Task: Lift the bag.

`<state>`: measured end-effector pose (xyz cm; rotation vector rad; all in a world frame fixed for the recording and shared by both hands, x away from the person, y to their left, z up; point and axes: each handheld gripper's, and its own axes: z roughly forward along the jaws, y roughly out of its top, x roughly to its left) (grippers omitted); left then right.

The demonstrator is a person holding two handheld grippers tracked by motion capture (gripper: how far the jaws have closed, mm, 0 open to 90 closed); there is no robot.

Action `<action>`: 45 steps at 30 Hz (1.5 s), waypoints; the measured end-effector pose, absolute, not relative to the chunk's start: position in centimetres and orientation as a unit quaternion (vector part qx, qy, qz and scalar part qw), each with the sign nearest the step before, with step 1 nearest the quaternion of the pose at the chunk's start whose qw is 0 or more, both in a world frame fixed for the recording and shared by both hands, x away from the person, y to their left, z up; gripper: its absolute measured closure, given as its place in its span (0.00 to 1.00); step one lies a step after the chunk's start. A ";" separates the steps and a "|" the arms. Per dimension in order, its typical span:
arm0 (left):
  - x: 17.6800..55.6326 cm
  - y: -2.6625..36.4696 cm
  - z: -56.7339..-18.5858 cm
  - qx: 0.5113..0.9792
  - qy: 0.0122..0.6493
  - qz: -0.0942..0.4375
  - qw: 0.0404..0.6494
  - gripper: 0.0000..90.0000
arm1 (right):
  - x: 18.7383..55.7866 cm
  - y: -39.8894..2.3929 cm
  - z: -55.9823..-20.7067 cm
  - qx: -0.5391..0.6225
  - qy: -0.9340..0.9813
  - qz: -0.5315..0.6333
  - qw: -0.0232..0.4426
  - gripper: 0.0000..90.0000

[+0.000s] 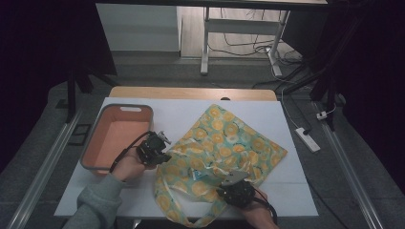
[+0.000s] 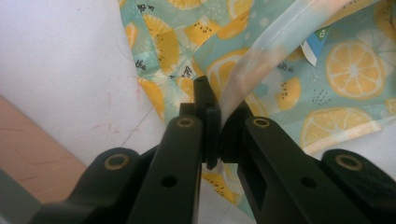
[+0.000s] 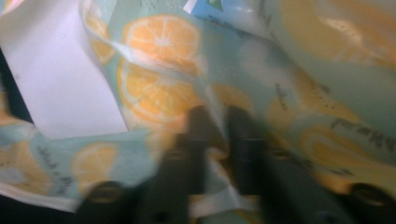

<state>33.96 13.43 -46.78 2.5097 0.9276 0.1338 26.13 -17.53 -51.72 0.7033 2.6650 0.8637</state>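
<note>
A fabric tote bag (image 1: 224,143) printed with orange slices on pale green lies crumpled across the white table (image 1: 286,119). At the bag's left edge my left gripper (image 1: 160,149) is shut on its cloth and pale strap (image 2: 261,60), its jaws pinched together (image 2: 217,135). My right gripper (image 1: 234,183) sits at the bag's near edge; its blurred jaws (image 3: 219,140) are closed on a fold of the printed fabric (image 3: 159,88). A small blue and white label (image 2: 312,44) shows on the bag's inside.
An orange bin with a grey rim (image 1: 102,119) stands at the table's left, just beside my left hand. A loose handle loop (image 1: 165,205) hangs toward the near table edge. A power strip (image 1: 308,138) lies on the floor at the right.
</note>
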 end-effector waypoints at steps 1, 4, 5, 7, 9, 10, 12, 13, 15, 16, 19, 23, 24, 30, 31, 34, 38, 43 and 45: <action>33.9 13.5 -46.7 0.911 0.337 0.049 0.231 0.97 | 26.0 -17.5 -51.6 0.235 0.918 0.291 0.128 0.99; 33.6 13.9 -46.3 0.908 0.338 0.050 0.243 0.97 | 25.6 -18.0 -51.0 0.229 0.917 0.297 0.134 1.00; 33.5 14.2 -46.1 0.906 0.338 0.049 0.250 0.97 | 25.5 -18.4 -50.5 0.232 0.912 0.307 0.140 1.00; 33.2 14.9 -45.7 0.901 0.340 0.054 0.266 0.98 | 25.3 -19.7 -49.0 0.239 0.898 0.330 0.165 1.00; 32.7 15.6 -45.1 0.895 0.341 0.061 0.283 0.98 | 25.0 -21.2 -47.2 0.247 0.878 0.360 0.196 1.00; 32.5 16.0 -44.8 0.891 0.339 0.057 0.296 0.98 | 24.9 -21.8 -46.3 0.250 0.867 0.374 0.213 1.00; 31.9 16.8 -44.1 0.881 0.340 0.050 0.326 0.98 | 24.9 -23.0 -44.5 0.257 0.849 0.399 0.232 1.00; 31.6 17.2 -43.6 0.876 0.339 0.050 0.339 0.98 | 25.0 -23.5 -43.8 0.260 0.841 0.410 0.240 1.00; 30.9 17.8 -42.7 0.864 0.338 0.044 0.371 0.98 | 25.1 -24.3 -42.6 0.261 0.826 0.431 0.251 1.00; 30.6 18.0 -42.1 0.859 0.336 0.047 0.382 0.98 | 25.2 -24.6 -42.0 0.261 0.820 0.442 0.254 1.00; 30.0 19.0 -40.3 0.840 0.333 0.055 0.425 0.98 | 25.2 -25.2 -40.1 0.260 0.799 0.472 0.267 1.00; 29.6 20.3 -38.0 0.817 0.328 0.069 0.470 0.98 | 25.1 -25.5 -36.7 0.245 0.772 0.509 0.292 1.00; 29.5 20.5 -37.4 0.810 0.325 0.070 0.482 0.98 | 25.1 -25.5 -35.8 0.240 0.765 0.518 0.298 1.00; 28.9 22.5 -33.3 0.770 0.319 0.099 0.543 0.98 | 25.7 -25.0 -30.4 0.211 0.737 0.555 0.323 1.00; 28.8 22.8 -32.6 0.763 0.319 0.111 0.550 0.98 | 25.8 -25.0 -29.6 0.206 0.731 0.563 0.326 1.00; 28.9 23.1 -30.8 0.755 0.313 0.123 0.563 0.98 | 26.2 -25.0 -27.2 0.196 0.711 0.585 0.337 1.00; 30.6 22.1 -30.8 0.761 0.328 0.136 0.543 0.98 | 28.0 -24.6 -26.3 0.201 0.711 0.571 0.358 1.00; 34.4 20.2 -34.2 0.780 0.368 0.116 0.492 0.98 | 33.3 -24.0 -29.9 0.254 0.753 0.527 0.301 1.00; 35.9 19.6 -36.1 0.788 0.382 0.098 0.472 0.98 | 35.3 -23.8 -32.2 0.275 0.769 0.504 0.280 1.00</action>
